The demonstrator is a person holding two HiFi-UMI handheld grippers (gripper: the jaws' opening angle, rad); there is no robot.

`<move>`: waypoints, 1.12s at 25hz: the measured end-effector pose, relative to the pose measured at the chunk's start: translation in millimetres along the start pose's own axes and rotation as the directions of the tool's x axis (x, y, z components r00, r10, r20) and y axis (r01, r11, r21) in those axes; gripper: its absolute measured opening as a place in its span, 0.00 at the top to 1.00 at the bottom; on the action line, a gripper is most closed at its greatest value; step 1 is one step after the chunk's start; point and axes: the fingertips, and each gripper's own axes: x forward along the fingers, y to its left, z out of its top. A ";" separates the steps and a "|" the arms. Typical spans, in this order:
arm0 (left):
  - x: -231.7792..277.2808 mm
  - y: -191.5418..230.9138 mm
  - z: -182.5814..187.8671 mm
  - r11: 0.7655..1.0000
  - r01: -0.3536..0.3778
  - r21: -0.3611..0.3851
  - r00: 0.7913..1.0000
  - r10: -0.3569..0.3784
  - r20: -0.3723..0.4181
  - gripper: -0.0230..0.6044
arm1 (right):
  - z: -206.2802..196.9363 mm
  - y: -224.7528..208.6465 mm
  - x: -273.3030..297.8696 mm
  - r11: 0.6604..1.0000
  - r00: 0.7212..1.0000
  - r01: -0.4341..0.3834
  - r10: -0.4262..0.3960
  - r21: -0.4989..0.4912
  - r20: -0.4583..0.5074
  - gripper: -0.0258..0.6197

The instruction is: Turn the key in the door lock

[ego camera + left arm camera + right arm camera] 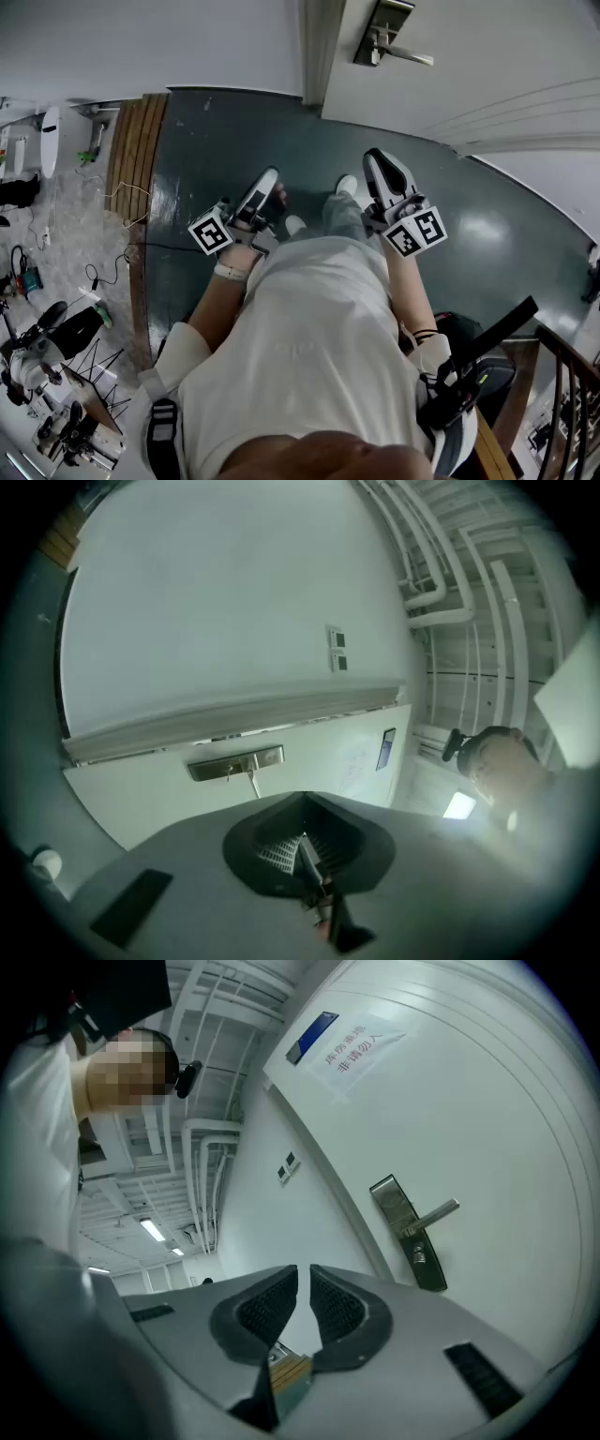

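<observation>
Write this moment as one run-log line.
left gripper: jaws shut on thin metal piece, maybe key | right gripper: jaws shut, empty | door lock: ahead, untouched

Brushed-metal lock plate (398,1211), glossy dk floor (234,141), wood planks (136,141)

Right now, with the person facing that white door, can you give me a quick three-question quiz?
1. The door has: A round knob, B lever handle, C push bar?
2. True or false: the right hand-held gripper touches the lever handle.
3. What is between that gripper's jaws?
Key: 1 B; 2 false; 3 nothing, they are shut.
</observation>
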 end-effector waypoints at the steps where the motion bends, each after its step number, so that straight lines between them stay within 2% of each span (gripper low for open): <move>1: 2.0 0.7 2.5 1.000 -0.008 -0.003 1.000 0.008 0.006 0.95 | 4.0 -3.0 4.2 1.000 1.000 -0.001 0.001 -0.001 0.001 0.90; 6: 47.3 11.4 23.4 0.999 -0.049 0.002 0.998 0.049 0.026 0.95 | 32.6 -44.1 39.9 1.000 1.000 -0.017 0.017 0.005 -0.015 0.90; 11: 126.9 79.3 42.1 0.993 -0.116 0.017 0.992 0.115 0.050 0.95 | 17.6 -141.5 87.6 0.999 0.997 -0.048 0.048 -0.001 -0.065 0.90; 14: 174.9 87.4 57.3 0.989 -0.147 0.033 0.988 0.145 0.060 0.95 | 32.6 -182.2 113.5 0.998 0.993 -0.056 0.052 -0.042 -0.103 0.90; 17: 201.1 85.9 65.7 0.983 -0.178 0.052 0.982 0.173 0.078 0.95 | 42.4 -205.3 128.9 0.991 0.988 -0.061 0.043 -0.117 -0.149 0.90; 21: 206.3 100.6 68.2 0.977 -0.208 0.055 0.974 0.202 0.105 0.95 | 26.2 -228.8 138.8 0.966 0.980 -0.049 -0.003 -0.254 -0.201 0.88; 26: 203.3 120.9 84.0 0.976 -0.216 0.030 0.972 0.213 0.100 0.95 | -0.6 -248.4 157.3 0.949 0.967 0.019 -0.098 -0.314 -0.236 0.83; 28: 202.3 120.9 95.5 0.977 -0.214 0.018 0.974 0.212 0.085 0.95 | -2.2 -250.9 166.6 0.914 0.956 0.068 -0.174 -0.401 -0.235 0.82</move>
